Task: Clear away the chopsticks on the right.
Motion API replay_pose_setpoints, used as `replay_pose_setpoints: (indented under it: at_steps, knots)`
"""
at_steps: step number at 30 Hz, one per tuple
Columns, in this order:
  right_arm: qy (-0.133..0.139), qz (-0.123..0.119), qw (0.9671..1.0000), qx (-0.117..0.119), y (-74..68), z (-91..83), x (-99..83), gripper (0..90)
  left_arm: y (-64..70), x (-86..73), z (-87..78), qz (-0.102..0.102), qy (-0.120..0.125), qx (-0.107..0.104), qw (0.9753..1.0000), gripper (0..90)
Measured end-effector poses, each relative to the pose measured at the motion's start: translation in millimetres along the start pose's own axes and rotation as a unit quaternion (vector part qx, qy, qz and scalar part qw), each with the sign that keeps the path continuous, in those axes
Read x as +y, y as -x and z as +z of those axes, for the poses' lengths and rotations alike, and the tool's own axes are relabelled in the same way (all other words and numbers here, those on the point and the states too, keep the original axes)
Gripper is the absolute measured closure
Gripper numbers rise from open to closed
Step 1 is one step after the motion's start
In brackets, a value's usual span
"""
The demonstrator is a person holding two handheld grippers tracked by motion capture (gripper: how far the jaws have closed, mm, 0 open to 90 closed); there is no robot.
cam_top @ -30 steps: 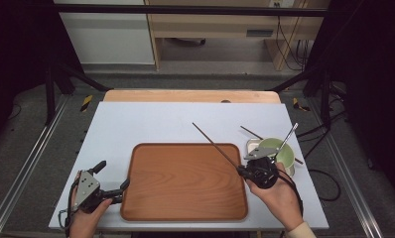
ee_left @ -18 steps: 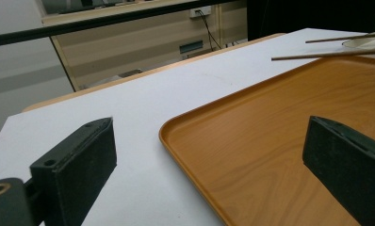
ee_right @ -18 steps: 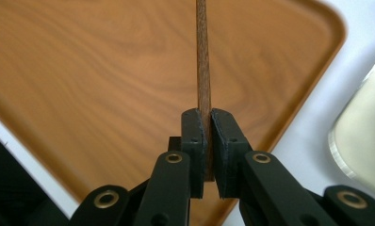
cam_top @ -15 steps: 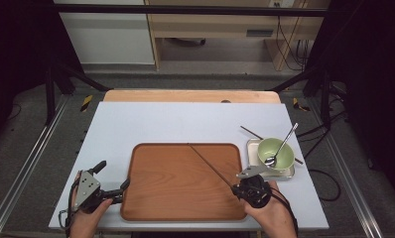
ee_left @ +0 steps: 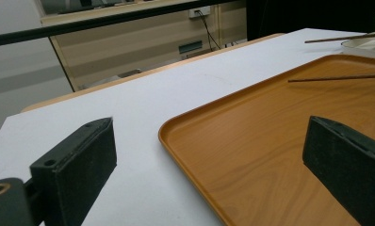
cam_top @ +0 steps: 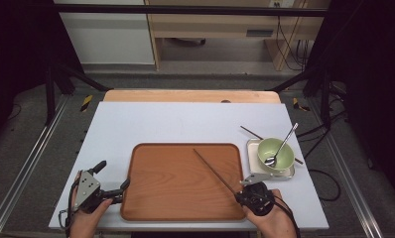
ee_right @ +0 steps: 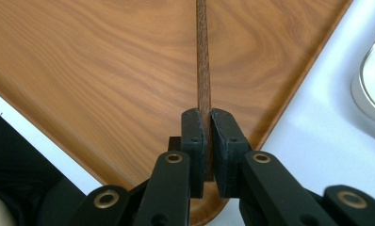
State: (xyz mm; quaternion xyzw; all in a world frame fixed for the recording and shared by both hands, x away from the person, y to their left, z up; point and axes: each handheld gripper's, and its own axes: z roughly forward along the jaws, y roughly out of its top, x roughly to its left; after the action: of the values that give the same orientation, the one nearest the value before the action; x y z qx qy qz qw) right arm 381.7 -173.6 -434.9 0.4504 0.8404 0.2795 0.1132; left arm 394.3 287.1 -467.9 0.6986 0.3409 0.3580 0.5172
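Pinching one end of a dark wooden chopstick point(ee_right: 203, 70), the right tool point(ee_right: 207, 141) has its two pads pressed tight against the stick, which runs out over the wooden tray point(cam_top: 175, 178). In the high view the chopstick point(cam_top: 213, 171) slants from the right tool point(cam_top: 245, 194) at the tray's near right corner up toward the tray's middle, its far tip low over the wood or resting on it; I cannot tell which. The stick looks light, stiff and thin, with a smooth finish that would likely slip or swivel between flat pads. Held at the very end, it has a long lever and will probably droop or twist if the hold loosens; a hold nearer the middle would steady it better. The left tool point(cam_top: 111, 191) sits spread wide at the tray's left rim, one pad over the bench point(ee_left: 129, 122), one over the tray, holding nothing. A second chopstick point(cam_top: 250, 133) lies beside the green bowl point(cam_top: 275, 151).
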Motion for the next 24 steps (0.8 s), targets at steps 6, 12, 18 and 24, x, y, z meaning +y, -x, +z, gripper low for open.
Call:
replay_pose_setpoints:
  at_steps: [6,12,18,24]
  knots:
    - [-0.011,0.008,0.9999,-0.008,-1.7,1.9,-0.1,84.3,-0.7,-0.5,0.3,-0.005,-0.001,0.0,1.0,3.1]
    - [-0.01,0.011,0.9998,-0.015,-2.0,4.7,1.1,84.3,-1.5,-0.5,-0.6,-0.004,-0.001,0.001,1.0,3.1]
    - [-0.021,0.01,0.9996,-0.016,-6.9,8.1,-0.9,84.3,0.4,0.7,-0.8,-0.001,0.001,0.0,1.0,3.1]
    - [-0.023,0.007,0.9996,-0.013,-8.9,12.7,-1.5,84.2,0.1,0.5,-0.6,-0.001,0.0,0.0,1.0,3.1]
